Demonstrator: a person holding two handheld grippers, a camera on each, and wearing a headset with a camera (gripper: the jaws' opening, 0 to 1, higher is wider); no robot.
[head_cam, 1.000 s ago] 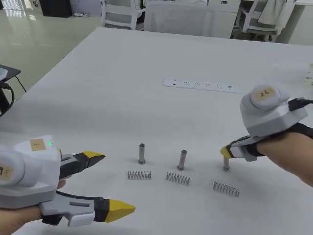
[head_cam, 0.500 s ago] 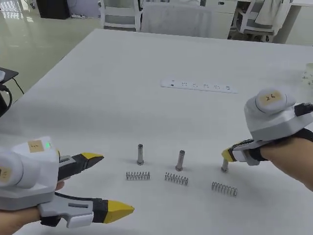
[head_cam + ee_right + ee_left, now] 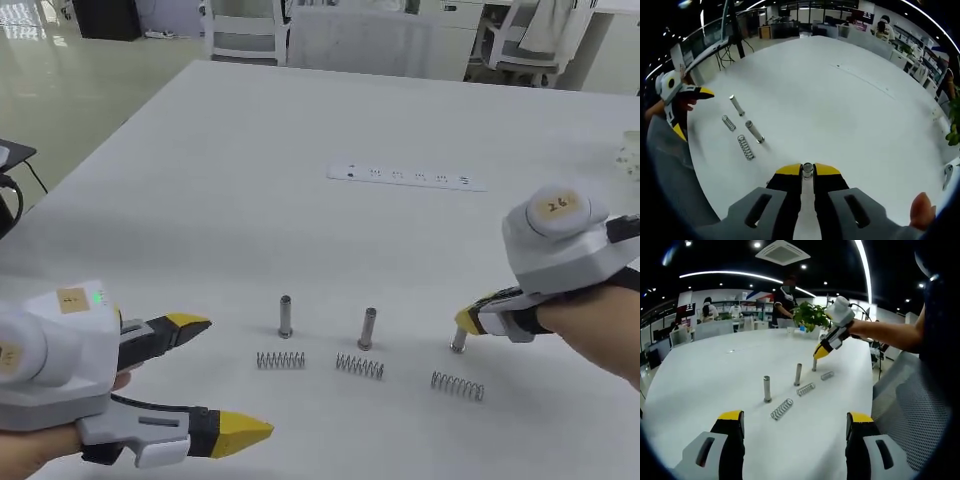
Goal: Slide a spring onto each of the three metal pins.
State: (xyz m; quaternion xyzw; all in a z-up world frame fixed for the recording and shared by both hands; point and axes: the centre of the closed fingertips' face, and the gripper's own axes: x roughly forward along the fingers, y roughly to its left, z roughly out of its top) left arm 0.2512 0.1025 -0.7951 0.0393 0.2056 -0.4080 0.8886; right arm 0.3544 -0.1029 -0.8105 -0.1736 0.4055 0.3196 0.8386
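Three short metal pins stand upright in a row on the white table: left pin point(image 3: 286, 316), middle pin point(image 3: 367, 328), right pin point(image 3: 459, 342). One spring lies flat in front of each: left spring point(image 3: 280, 360), middle spring point(image 3: 360, 367), right spring point(image 3: 457, 385). My right gripper point(image 3: 468, 318) is shut on the top of the right pin point(image 3: 807, 169), with the jaws meeting around it point(image 3: 807, 172). My left gripper point(image 3: 218, 376) hangs open at the near left, apart from the row, and nothing sits between its jaws point(image 3: 796, 417). The left spring point(image 3: 782, 408) is the closest to it.
A white power strip point(image 3: 405, 176) lies farther back on the table. Chairs point(image 3: 360, 35) stand beyond the far edge. A potted plant point(image 3: 810, 315) stands at the table's end. Bare tabletop point(image 3: 250, 200) surrounds the pins.
My right hand has drifted slightly to the right while staying shut on the right pin. The left gripper, the other pins and the springs have not moved.
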